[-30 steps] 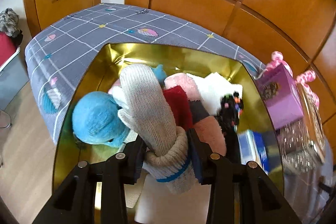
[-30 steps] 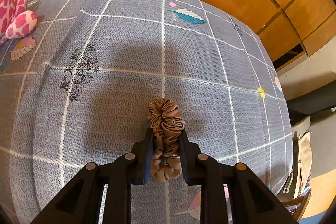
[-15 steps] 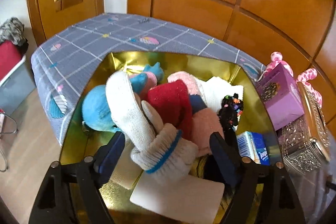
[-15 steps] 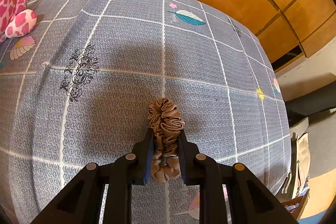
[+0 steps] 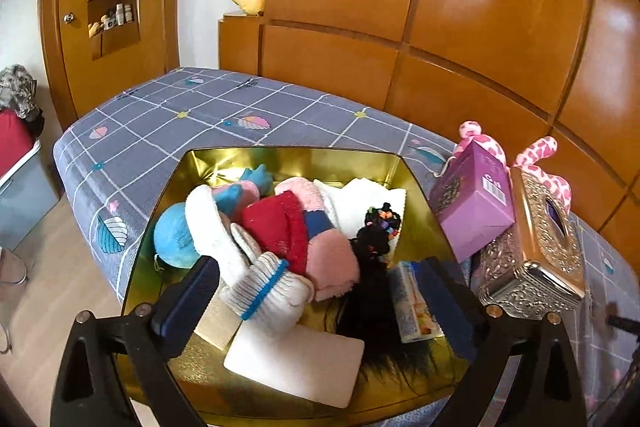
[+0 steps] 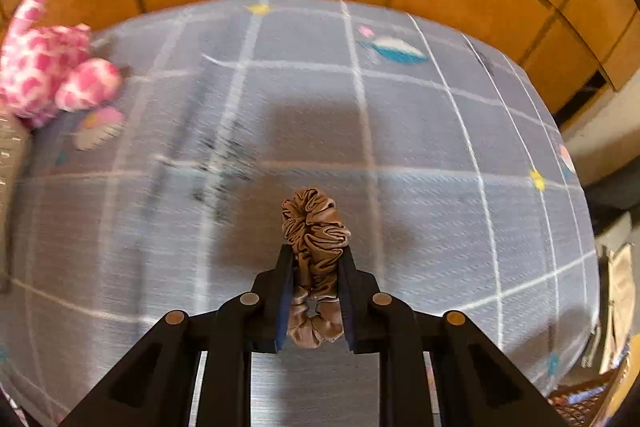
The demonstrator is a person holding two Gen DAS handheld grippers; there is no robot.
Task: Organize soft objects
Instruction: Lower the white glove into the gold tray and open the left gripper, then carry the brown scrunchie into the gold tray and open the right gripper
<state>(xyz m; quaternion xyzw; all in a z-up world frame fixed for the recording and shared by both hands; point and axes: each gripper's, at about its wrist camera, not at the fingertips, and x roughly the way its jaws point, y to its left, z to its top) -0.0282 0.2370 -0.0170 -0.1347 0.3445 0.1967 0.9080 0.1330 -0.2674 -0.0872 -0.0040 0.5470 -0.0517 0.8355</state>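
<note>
A gold tin (image 5: 418, 227) on the bed holds a pile of soft things: a white knit glove with a blue cuff stripe (image 5: 260, 283), a blue plush (image 5: 174, 237), a red sock (image 5: 280, 227), pink pieces (image 5: 332, 259) and a black hairpiece (image 5: 368, 295). Above the tin's near side, my left gripper (image 5: 318, 269) has its jaws opening wide. The glove lies loose below and between them, touched by neither pad. In the right wrist view, my right gripper (image 6: 316, 251) is shut on a brown satin scrunchie (image 6: 314, 223), held above the grey checked bedcover (image 6: 420, 147).
A purple box (image 5: 472, 211) and an ornate silver tissue box (image 5: 540, 247) stand just right of the tin. A pink spotted plush (image 6: 44, 67) lies at the bed's far left in the right wrist view. Wooden panels back the bed; the floor drops off left of the tin.
The left gripper opened and let go of the white glove, which dropped onto the pile in the tin, and the gripper drew back and up. The right gripper rose slightly with the scrunchie.
</note>
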